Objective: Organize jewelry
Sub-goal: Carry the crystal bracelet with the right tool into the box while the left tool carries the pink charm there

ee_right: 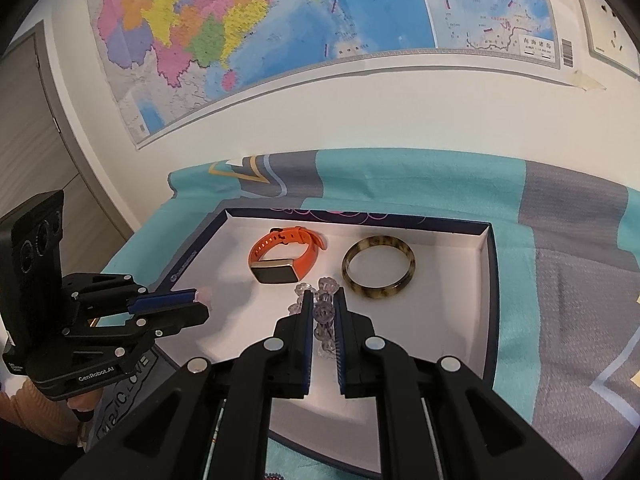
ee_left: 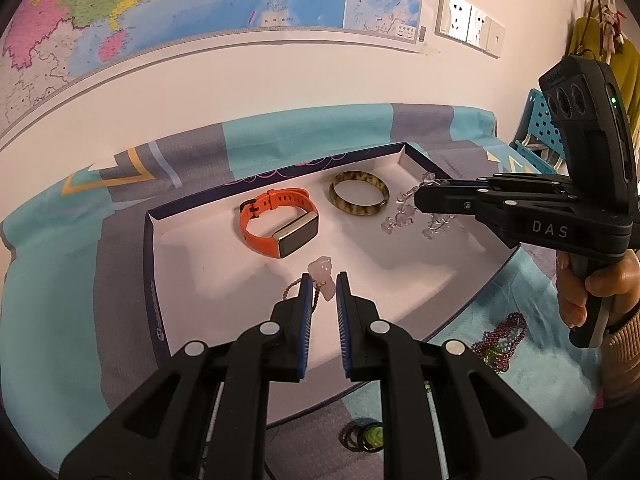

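A shallow white-lined box [ee_left: 208,240] [ee_right: 448,320] lies on the bed. In it lie an orange smart band [ee_left: 280,222] [ee_right: 282,258] and a mottled brown bangle [ee_left: 359,198] [ee_right: 379,266]. My left gripper [ee_left: 325,280] is shut on a pink stone pendant [ee_left: 323,270] with a thin bead cord [ee_left: 294,286], held over the box's front. My right gripper [ee_right: 323,298] is shut on a clear crystal bead bracelet [ee_right: 324,312] [ee_left: 406,212], held above the box near the bangle.
A dark red bead bracelet [ee_left: 502,338] and a small dark ring with a green bit [ee_left: 366,436] lie on the teal and grey bedspread [ee_left: 52,320] outside the box. A wall with a map [ee_right: 280,32] stands behind. A teal perforated bin [ee_left: 538,136] is at the right.
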`<state>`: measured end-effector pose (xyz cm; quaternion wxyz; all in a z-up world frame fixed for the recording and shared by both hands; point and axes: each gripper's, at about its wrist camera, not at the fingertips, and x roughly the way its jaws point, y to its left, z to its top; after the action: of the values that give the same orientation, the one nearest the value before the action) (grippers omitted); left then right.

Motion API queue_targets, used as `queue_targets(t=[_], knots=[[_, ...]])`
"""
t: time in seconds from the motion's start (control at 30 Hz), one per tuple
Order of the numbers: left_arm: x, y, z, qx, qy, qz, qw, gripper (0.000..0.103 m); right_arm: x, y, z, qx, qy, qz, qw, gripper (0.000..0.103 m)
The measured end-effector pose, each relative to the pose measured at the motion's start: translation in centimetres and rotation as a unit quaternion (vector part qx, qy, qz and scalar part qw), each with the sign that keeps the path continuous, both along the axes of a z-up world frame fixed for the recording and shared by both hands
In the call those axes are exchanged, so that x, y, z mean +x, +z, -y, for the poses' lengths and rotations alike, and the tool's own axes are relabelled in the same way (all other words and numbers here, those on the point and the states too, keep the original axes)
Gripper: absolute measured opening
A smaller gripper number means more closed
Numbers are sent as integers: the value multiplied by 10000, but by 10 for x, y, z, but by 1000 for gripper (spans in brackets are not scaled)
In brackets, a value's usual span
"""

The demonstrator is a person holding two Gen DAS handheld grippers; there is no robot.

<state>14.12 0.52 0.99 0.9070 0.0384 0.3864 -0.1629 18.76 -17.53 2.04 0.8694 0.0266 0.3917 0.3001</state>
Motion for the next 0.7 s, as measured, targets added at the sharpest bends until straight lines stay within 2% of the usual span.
queue_targets(t=[0.7], knots=[[14, -4, 2, 92, 19, -115, 9999, 13, 13, -9, -6, -121, -26, -92, 9999, 8]])
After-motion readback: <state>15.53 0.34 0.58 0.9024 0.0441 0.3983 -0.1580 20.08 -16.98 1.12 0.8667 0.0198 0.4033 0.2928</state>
